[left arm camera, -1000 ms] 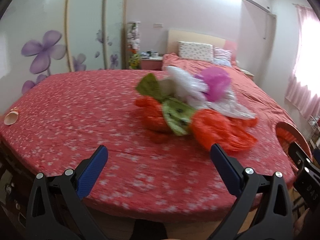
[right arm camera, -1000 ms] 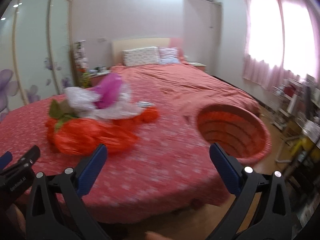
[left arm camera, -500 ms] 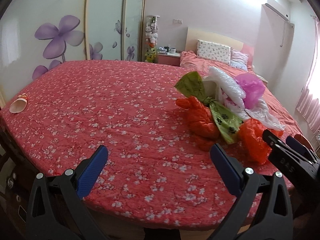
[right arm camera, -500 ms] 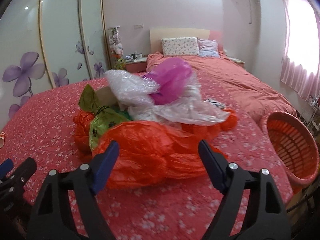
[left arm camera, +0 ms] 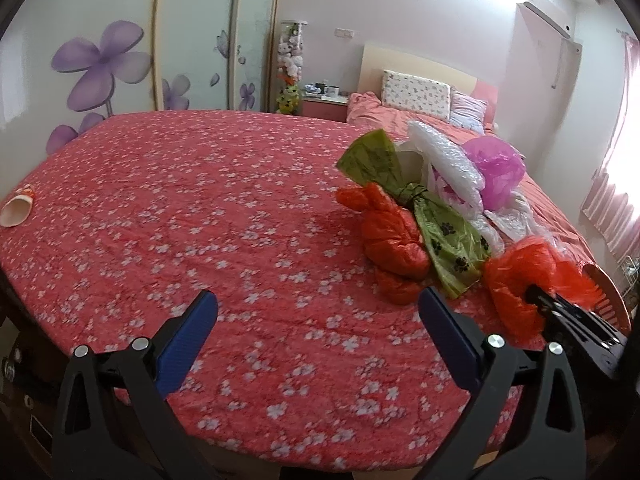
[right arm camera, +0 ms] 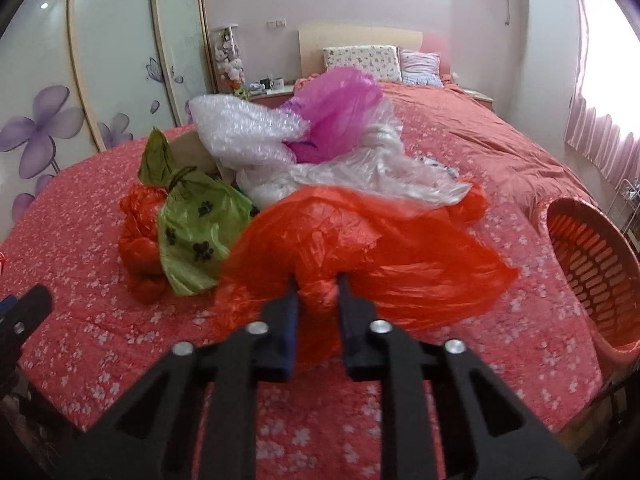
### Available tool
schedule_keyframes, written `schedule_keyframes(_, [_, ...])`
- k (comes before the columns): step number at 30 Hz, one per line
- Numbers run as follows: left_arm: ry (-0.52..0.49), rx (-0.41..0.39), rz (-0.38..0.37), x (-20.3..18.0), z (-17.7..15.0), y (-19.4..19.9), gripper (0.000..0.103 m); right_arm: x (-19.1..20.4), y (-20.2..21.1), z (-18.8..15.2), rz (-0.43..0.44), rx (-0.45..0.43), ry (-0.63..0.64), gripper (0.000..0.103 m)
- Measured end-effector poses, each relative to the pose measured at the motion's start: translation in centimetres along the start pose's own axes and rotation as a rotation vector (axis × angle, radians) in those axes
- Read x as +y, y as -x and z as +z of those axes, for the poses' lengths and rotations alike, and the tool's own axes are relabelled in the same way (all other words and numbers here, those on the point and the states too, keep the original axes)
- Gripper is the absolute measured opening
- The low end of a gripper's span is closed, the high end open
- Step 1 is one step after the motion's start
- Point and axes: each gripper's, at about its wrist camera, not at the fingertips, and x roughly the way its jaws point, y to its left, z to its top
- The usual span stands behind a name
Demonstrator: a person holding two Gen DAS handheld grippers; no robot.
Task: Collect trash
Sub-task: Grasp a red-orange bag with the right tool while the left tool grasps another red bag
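Left gripper point(left arm camera: 318, 312) spread wide, nothing between the jaws, hovering over bare red floral bedspread point(left arm camera: 200, 216). Paper cup point(left arm camera: 16, 210) lying on its side at the far left edge. Trash heap right of centre on the bed: green paw-print bag point(right arm camera: 196, 228), bubble wrap point(right arm camera: 240, 128), purple bag point(right arm camera: 336, 112), clear plastic point(right arm camera: 380, 176). Right gripper point(right arm camera: 318, 300) clamped on orange plastic bag point(right arm camera: 360, 248) at the front of the heap. Orange laundry basket point(right arm camera: 592, 268) at the bed's right edge, apart from the heap.

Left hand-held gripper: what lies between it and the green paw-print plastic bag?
Only bare floral red bedspread, in the left wrist view, separates the open left hand-held gripper from the green paw-print plastic bag.
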Motion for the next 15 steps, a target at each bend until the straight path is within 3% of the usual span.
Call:
schedule_keyframes(11, [-0.051, 0.036, -0.063, -2.8, 3.6, -4.0, 0.086, -4.3, 4.3, 0.7, -0.055, -0.103, -0.050, 0.012])
schedule_keyframes(15, [-0.024, 0.105, -0.074, -3.1, 4.3, -6.6, 0.072, -5.1, 4.3, 0.7, -0.068, -0.101, -0.064, 0.012])
